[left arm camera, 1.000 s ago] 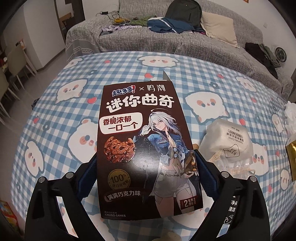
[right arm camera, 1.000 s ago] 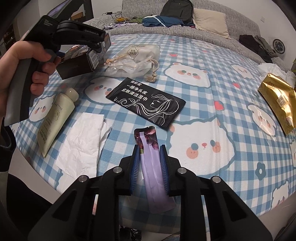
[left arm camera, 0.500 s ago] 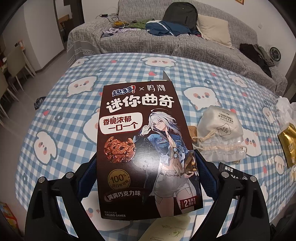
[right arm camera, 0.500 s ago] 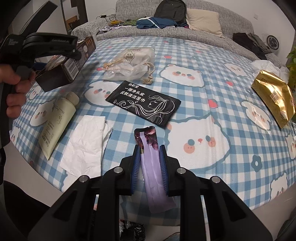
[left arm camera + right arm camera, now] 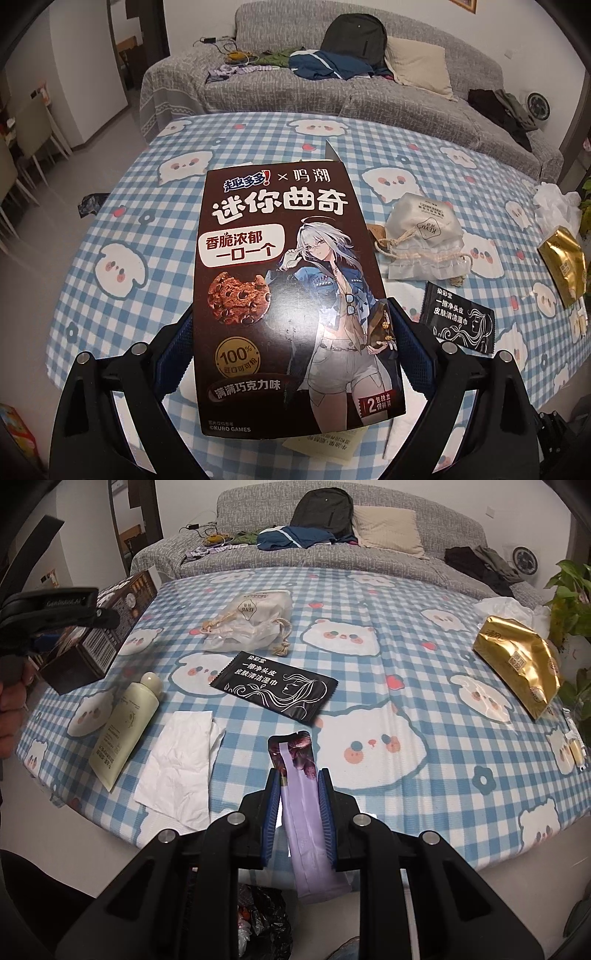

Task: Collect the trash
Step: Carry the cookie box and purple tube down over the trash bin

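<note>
- Above the checked table (image 5: 406, 635), left gripper (image 5: 291, 343) pinches a cookie box (image 5: 291, 288).
- Nearer than the black wipe packet (image 5: 275, 692), right gripper (image 5: 298, 797) clamps a purple wrapper (image 5: 308, 812).
- Below the table edge, a trash bag (image 5: 262, 908) holds wrappers.

Glossy printed cardboard cookie box (image 5: 291, 295), shiny gold foil bag (image 5: 517, 664), crumpled white paper tissue (image 5: 177, 760), woven checked cloth tablecloth (image 5: 406, 686).

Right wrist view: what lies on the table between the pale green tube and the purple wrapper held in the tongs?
A crumpled white tissue lies flat between the tube and the wrapper, seen in the right wrist view.
</note>
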